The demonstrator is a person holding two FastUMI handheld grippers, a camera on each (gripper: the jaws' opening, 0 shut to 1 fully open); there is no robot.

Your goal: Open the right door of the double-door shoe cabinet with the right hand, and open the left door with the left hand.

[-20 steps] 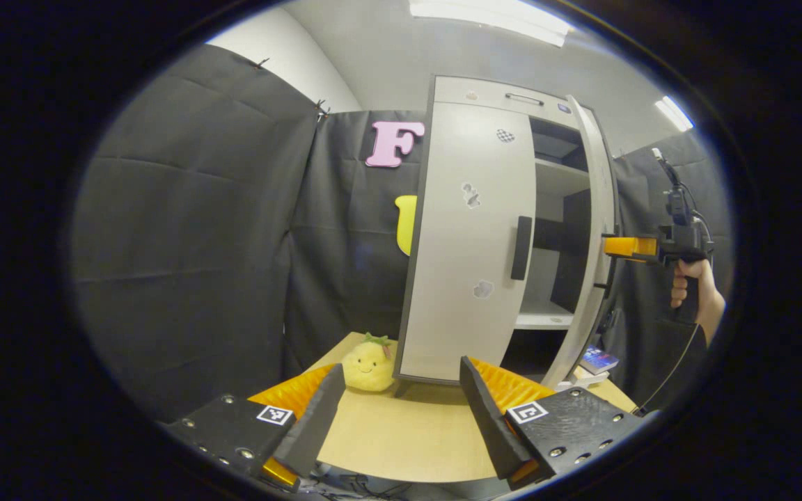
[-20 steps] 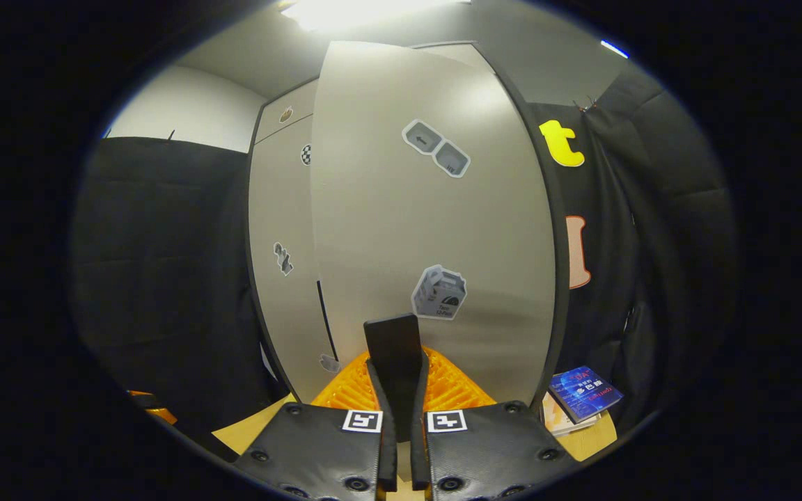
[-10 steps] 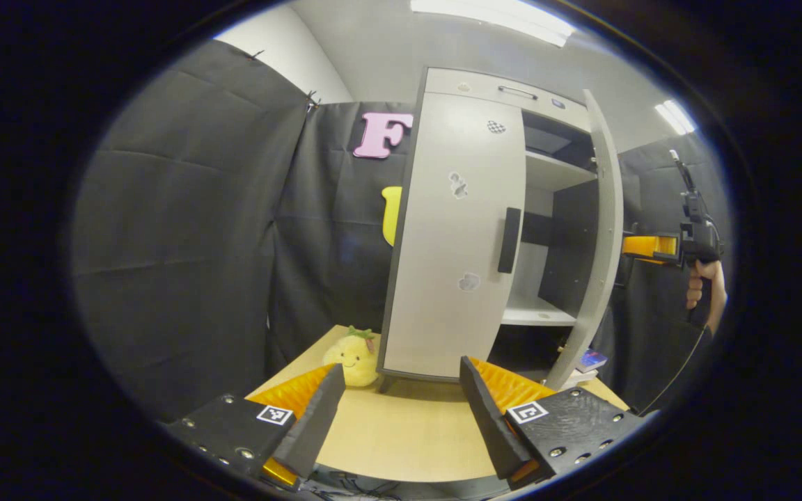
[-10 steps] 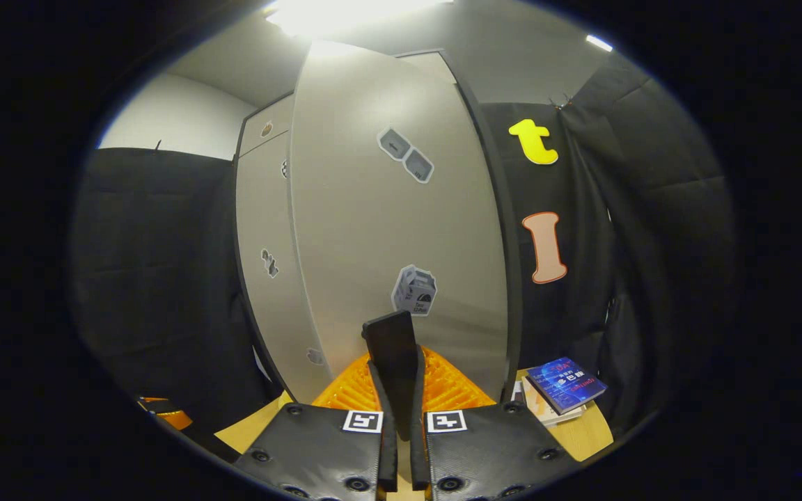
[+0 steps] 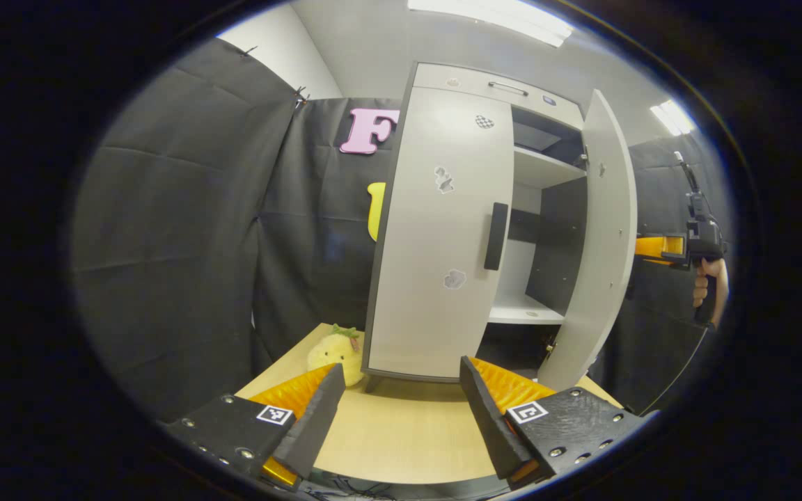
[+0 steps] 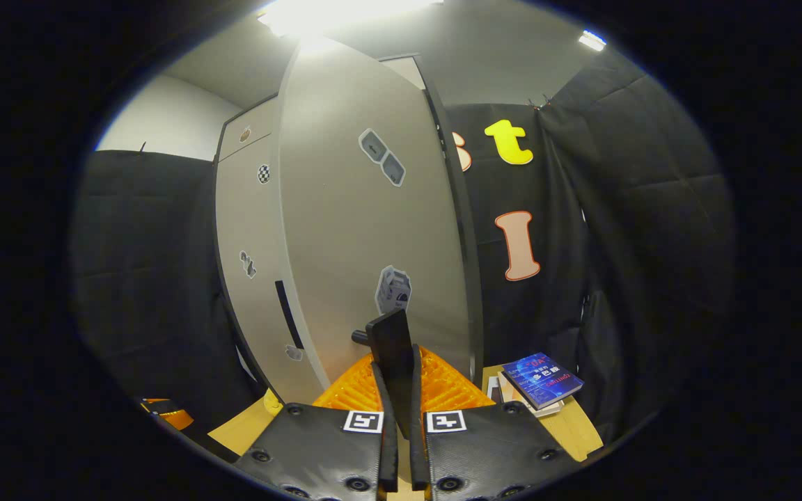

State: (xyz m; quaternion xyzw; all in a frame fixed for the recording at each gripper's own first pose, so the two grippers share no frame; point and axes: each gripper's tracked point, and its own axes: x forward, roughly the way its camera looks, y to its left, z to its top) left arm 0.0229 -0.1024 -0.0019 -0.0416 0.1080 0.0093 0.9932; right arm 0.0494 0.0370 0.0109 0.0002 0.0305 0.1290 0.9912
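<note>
No legible text anywhere.

- Square black-and-white coded tags (image 5: 275, 415) on the bases of both fingers of my left claw (image 5: 402, 367), and likewise on my right claw (image 6: 398, 362): pattern only, no characters.
- Sticker (image 6: 392, 290) on the right door (image 6: 345, 229), just above the handle (image 6: 388, 332) clamped in my right claw: print too small to read.
- Book (image 6: 541, 380) right of my right claw: cover lettering blurred.
- Small stickers (image 5: 444, 179) on the left door (image 5: 436, 264), ahead of my left claw: pictures, not text.

We see the right door (image 5: 599, 236) hiding the far hand-held gripper's fingertips; the left door (image 5: 443, 236) covers that half's shelves.
</note>
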